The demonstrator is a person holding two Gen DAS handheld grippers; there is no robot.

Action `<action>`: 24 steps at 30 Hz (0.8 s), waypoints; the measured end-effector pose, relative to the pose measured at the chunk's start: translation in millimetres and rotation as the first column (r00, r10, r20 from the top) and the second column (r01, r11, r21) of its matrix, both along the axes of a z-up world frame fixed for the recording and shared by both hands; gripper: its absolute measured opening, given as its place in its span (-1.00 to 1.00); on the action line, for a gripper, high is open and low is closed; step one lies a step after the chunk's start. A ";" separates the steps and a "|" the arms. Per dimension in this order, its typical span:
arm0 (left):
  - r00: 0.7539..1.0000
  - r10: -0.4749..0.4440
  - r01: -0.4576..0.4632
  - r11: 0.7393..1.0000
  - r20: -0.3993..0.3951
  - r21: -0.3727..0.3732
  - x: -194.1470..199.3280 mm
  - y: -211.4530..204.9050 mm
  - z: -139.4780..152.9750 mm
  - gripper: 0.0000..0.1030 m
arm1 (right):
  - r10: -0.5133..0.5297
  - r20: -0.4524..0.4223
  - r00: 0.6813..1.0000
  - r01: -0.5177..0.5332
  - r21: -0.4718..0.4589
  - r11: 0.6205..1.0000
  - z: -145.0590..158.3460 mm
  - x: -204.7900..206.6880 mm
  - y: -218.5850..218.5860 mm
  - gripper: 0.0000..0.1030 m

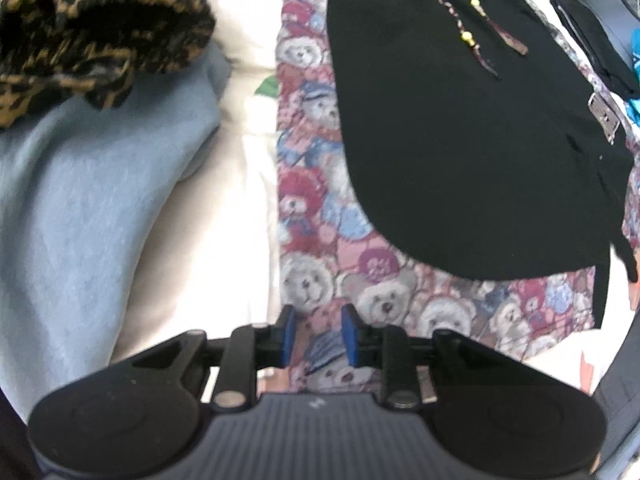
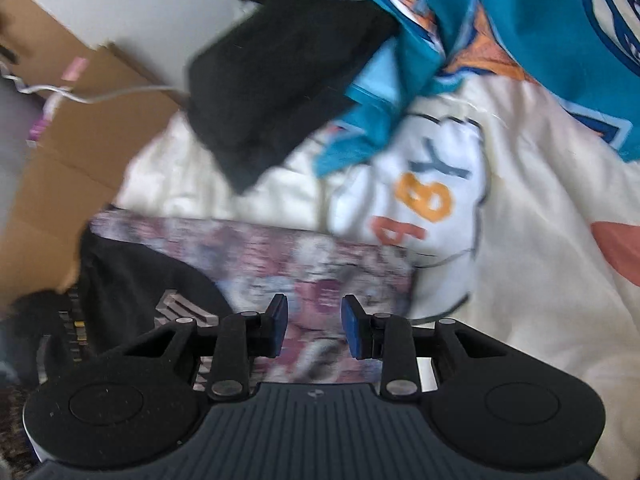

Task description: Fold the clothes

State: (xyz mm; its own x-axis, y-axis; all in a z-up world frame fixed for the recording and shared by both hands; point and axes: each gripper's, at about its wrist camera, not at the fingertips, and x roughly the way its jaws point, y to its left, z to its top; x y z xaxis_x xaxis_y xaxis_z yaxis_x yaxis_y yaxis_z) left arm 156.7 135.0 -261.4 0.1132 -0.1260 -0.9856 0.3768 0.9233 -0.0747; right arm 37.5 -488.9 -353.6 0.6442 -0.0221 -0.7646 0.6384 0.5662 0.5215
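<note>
A teddy-bear print garment (image 1: pixel 316 184) lies flat on a cream bedspread (image 1: pixel 224 216), its black lining panel (image 1: pixel 460 140) spread over the upper right. My left gripper (image 1: pixel 319 334) hovers over the garment's near left part, open, with nothing between its blue pads (image 1: pixel 289 330). In the right wrist view the same print garment (image 2: pixel 280 256) shows blurred, with black fabric (image 2: pixel 132 284) at its left. My right gripper (image 2: pixel 314 326) is open above the print cloth and holds nothing.
A leopard-print garment (image 1: pixel 92 28) and a light blue sweatshirt (image 1: pixel 80 200) lie to the left. A folded black garment (image 2: pixel 276 84) and a teal jersey (image 2: pixel 500 32) lie beyond the right gripper. A cardboard box (image 2: pixel 68 160) with a white cable (image 2: pixel 100 96) stands left of the bed.
</note>
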 end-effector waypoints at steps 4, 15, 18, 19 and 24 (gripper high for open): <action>1.000 -0.006 0.006 1.000 -0.007 -0.002 -4.5 5.7 -3.1 -0.47 | 0.041 0.091 0.995 -0.043 0.019 0.999 18.3 -7.2 15.3 -0.26; 0.994 0.107 -0.110 0.990 -0.034 -0.092 -5.6 38.3 -10.9 -0.46 | 0.161 0.238 0.958 -0.159 -0.029 0.987 58.5 -33.3 46.2 -0.15; 0.993 0.109 -0.112 0.988 -0.034 -0.109 -9.6 46.0 -13.2 -0.46 | 0.193 0.272 0.943 -0.187 -0.046 0.981 69.1 -41.2 53.9 -0.14; 0.993 0.112 -0.116 0.987 -0.039 -0.113 -10.8 48.4 -14.1 -0.46 | 0.203 0.284 0.937 -0.197 -0.052 0.979 72.6 -43.8 56.5 -0.12; 0.992 0.115 -0.122 0.983 -0.058 -0.137 -17.9 55.9 -19.9 -0.46 | 0.221 0.297 0.929 -0.218 -0.046 0.975 79.5 -55.0 63.0 -0.12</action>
